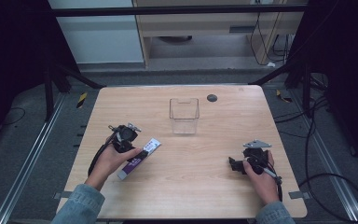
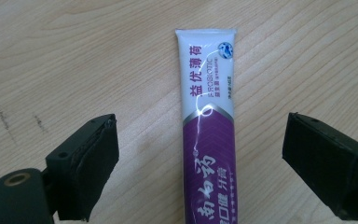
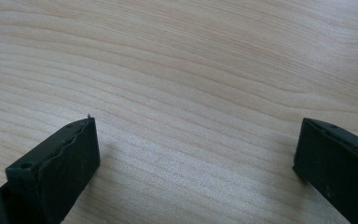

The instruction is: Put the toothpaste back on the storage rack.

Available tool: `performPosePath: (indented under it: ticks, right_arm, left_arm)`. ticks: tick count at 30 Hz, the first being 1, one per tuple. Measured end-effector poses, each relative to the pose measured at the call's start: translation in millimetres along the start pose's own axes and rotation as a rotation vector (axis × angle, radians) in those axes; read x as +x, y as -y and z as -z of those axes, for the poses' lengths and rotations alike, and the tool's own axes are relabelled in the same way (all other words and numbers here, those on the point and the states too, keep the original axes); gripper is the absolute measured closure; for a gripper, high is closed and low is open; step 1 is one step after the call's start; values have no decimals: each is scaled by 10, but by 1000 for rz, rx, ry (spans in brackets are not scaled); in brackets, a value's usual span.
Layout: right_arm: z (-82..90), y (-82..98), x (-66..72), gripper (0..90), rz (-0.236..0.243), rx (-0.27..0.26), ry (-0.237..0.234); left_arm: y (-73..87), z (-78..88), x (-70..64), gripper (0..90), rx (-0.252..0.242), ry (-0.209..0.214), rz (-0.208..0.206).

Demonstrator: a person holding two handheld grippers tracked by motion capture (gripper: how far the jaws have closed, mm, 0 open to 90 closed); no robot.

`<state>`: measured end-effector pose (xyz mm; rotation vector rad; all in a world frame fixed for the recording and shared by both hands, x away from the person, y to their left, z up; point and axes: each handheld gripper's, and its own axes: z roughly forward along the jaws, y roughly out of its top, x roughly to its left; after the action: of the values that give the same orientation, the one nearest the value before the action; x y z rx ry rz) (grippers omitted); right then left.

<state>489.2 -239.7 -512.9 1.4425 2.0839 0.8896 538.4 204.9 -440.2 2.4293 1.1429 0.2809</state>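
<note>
A purple and white toothpaste tube (image 1: pixel 140 158) lies flat on the wooden table (image 1: pixel 191 196), left of centre. My left gripper (image 1: pixel 131 148) hovers over it, held by a hand. In the left gripper view the tube (image 2: pixel 208 130) runs lengthwise between the two wide-apart jaws; my left gripper (image 2: pixel 200 140) is open and its pads do not touch the tube. My right gripper (image 1: pixel 235 165) rests low at the table's right side, open. In the right gripper view my right gripper (image 3: pixel 196 140) has bare wood between its jaws.
A clear plastic box (image 1: pixel 184 115) stands upright at the table's middle back. A small dark round disc (image 1: pixel 211 98) lies behind it to the right. Cables run over the floor to the right of the table.
</note>
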Motion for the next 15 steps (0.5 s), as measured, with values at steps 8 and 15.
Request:
performPosePath:
  ticks: [8,15]
  right_arm:
    - [-1,-2,4,3,-4,0,3]
    - [-3,-2,2,4,-1,-1,3]
  left_arm:
    - [-87,-79,-68,109,42,4,-38]
    - [-152,-145,-103,123,57,-9,-48]
